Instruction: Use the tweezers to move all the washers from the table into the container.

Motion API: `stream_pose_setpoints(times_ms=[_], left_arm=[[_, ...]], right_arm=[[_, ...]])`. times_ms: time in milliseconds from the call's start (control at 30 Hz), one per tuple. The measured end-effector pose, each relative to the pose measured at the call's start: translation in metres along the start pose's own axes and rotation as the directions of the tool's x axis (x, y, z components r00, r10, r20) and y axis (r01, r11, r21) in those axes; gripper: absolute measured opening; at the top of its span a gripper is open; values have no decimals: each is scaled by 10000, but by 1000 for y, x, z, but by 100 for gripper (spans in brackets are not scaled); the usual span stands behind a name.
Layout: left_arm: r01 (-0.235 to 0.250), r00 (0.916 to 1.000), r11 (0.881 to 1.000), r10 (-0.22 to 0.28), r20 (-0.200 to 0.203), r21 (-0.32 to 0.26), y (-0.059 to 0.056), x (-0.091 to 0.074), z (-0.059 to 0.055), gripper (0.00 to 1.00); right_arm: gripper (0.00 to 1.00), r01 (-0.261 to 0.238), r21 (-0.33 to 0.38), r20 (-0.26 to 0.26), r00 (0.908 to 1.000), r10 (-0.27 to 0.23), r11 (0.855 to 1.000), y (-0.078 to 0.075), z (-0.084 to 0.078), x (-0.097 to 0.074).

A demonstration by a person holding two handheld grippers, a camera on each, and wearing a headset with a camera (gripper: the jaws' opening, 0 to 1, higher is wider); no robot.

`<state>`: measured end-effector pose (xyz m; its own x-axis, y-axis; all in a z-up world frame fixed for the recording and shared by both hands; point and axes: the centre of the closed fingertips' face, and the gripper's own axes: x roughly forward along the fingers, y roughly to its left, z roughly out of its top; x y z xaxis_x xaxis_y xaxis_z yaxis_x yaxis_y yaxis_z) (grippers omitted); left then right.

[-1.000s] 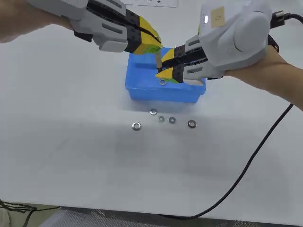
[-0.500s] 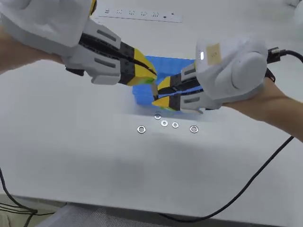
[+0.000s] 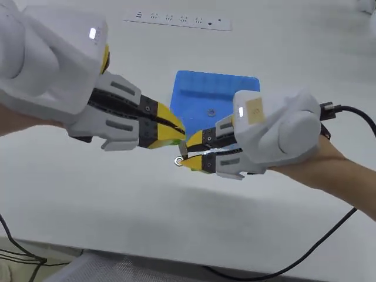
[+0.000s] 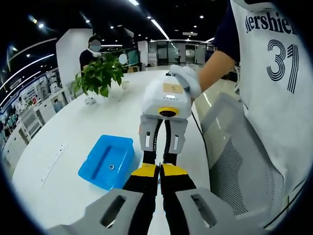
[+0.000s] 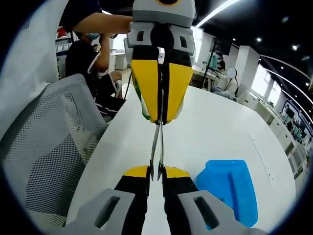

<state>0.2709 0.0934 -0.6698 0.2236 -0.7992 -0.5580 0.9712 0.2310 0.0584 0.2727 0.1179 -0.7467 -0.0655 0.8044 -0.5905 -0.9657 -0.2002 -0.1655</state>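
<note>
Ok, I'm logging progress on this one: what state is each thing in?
left hand-held gripper: shut on the tweezers
right hand-held gripper: shut on the tweezers
tweezers: held between both, arms nearly together
container: upright, open top
washer inside: lying flat on the container floor
loose washer: at the tweezers' tip; gripped or not, cannot tell

I'm seeing the tweezers [image 5: 157, 147], slim bare metal, running from the left gripper's [image 5: 159, 119] closed jaws to the right gripper's [image 5: 157, 172] jaws, which are pinching their arms together. A small silver washer [image 3: 178, 161] is sitting at their points; I can't tell whether it's lifted. A second washer [image 3: 211, 112] is lying flat inside the blue container [image 3: 194, 88], which is standing open-topped just behind.
</note>
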Motion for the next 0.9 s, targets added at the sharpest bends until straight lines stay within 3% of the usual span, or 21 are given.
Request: stream_pose_setpoints(times_ms=[233, 400, 900], left_arm=[[116, 9999, 9997, -119, -124, -232, -5, 6, -10, 5], [106, 9998, 9996, -111, -170, -259, -9, 12, -12, 5], [-183, 9997, 9998, 182, -169, -101, 8, 13, -18, 5]], right_arm=[[11, -272, 334, -11, 9996, 272, 9991, 8, -9, 10], [11, -359, 331, -123, 9993, 364, 9988, 10, -15, 15], [11, 38, 439, -151, 9999, -31, 9990, -13, -21, 27]])
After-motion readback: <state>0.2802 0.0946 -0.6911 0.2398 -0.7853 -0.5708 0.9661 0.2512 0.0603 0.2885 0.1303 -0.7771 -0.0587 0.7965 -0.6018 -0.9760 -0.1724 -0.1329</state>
